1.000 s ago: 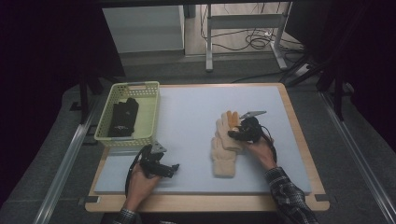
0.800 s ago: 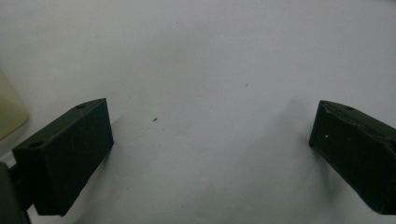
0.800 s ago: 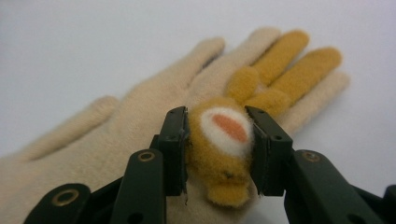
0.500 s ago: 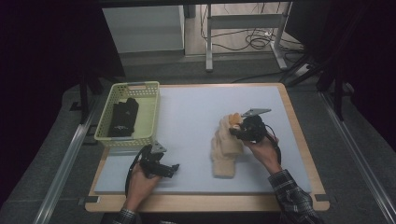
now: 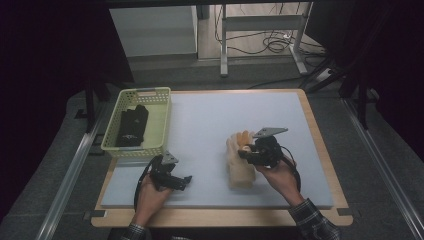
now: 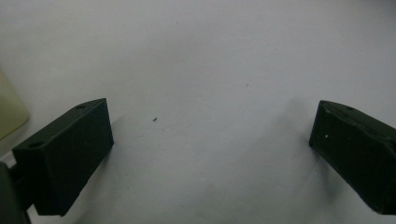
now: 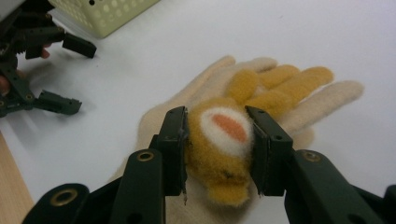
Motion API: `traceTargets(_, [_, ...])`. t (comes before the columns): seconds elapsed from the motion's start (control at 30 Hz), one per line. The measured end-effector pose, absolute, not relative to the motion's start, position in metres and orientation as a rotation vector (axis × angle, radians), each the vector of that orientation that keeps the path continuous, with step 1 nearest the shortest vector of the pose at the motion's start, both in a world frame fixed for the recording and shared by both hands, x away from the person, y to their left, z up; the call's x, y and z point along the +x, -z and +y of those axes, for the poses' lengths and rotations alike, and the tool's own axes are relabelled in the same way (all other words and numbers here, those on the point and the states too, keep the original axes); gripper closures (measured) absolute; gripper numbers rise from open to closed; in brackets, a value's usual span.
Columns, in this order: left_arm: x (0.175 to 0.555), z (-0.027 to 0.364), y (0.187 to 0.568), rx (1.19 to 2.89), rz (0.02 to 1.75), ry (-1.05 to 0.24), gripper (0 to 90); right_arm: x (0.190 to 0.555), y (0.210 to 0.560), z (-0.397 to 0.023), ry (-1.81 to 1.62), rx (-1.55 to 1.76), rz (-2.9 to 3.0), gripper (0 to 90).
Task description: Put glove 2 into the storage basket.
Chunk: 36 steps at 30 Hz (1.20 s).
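Note:
My right gripper [image 7: 217, 144] is shut on a mustard-yellow fuzzy glove [image 7: 224, 140] with a white and orange patch, gripping it across its thick end. Its fingers trail over a cream glove [image 7: 327, 100] that lies flat on the white table mat. From the high view the right gripper [image 5: 246, 152] hangs over the cream glove [image 5: 240, 175], with the mustard glove's fingers [image 5: 243, 137] at its far side. My left gripper [image 5: 186, 180] rests near the mat's front left, open with bare mat between its jaws [image 6: 210, 154]. It also appears in the right gripper view [image 7: 70, 74].
A pale yellow perforated basket [image 5: 111, 145] stands at the mat's left edge with a black folded item [image 5: 131, 126] inside; its corner [image 7: 107, 14] is in the right gripper view. The wooden table border [image 5: 320, 150] frames the white mat [image 5: 210, 120].
My right gripper has risen and drawn back toward the person with the mustard glove in it. The cream glove stays on the mat. The left hand has not moved.

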<state>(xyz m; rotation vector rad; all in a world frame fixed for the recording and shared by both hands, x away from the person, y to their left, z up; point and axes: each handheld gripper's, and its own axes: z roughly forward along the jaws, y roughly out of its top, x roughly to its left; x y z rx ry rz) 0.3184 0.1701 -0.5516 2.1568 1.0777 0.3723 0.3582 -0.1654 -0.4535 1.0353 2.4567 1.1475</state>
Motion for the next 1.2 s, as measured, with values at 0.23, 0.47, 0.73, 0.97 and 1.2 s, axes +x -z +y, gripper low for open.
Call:
traceTargets(0.23, [0.318, 0.170, 0.552, 2.155, 1.081, -0.370, 0.0, 0.355, 0.483, -0.155, -1.066, 1.059, 2.439, 57.9])
traceTargets(0.47, [0.318, 0.170, 0.552, 2.155, 1.081, -0.370, 0.0, 0.353, 0.484, -0.164, -1.069, 1.027, 2.424, 42.6])
traceTargets(0.73, [0.318, 0.170, 0.551, 2.160, 1.078, -0.370, 0.0, 0.340, 0.485, -0.206, -1.084, 1.019, 2.436, 63.6])
traceTargets(0.97, [0.318, 0.170, 0.551, 2.159, 1.078, -0.370, 0.0, 0.325, 0.516, -0.215, -1.110, 0.934, 2.567, 88.4])
traceTargets(1.2, [0.318, 0.170, 0.551, 2.159, 1.077, -0.370, 0.0, 0.318, 0.529, -0.196, -1.134, 0.879, 2.603, 88.5])
